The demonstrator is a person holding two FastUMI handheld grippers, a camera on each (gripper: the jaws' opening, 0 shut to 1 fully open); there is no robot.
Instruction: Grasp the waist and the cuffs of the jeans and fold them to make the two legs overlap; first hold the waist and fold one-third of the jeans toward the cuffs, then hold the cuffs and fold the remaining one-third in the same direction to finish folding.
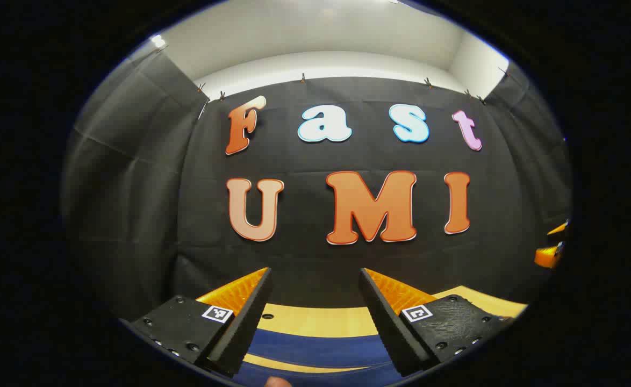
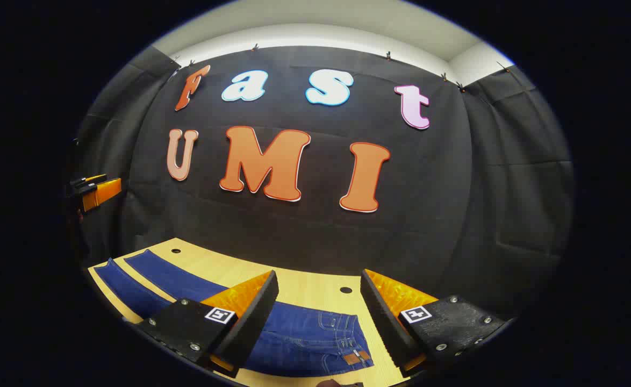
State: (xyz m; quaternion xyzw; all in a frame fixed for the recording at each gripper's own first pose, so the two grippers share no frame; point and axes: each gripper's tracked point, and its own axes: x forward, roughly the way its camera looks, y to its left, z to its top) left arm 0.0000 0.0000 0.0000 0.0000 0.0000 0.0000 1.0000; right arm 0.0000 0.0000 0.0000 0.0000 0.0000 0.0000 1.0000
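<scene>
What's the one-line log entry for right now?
jeans: flat on table, legs apart, unfolded | left claw: open, above jeans | right claw: open, over waist | nothing grasped

The jeans (image 2: pixel 305 338) are seen in the right gripper view laid flat and unfolded on the wooden table (image 2: pixel 315 285). Dark blue denim with light stitching is noted. The waist, bearing a brown patch, is placed toward the table's right end; the two legs are spread apart toward the left end, bare wood visible between them. In the left gripper view, blue denim (image 1: pixel 321 349) is seen lying across the table.
</scene>
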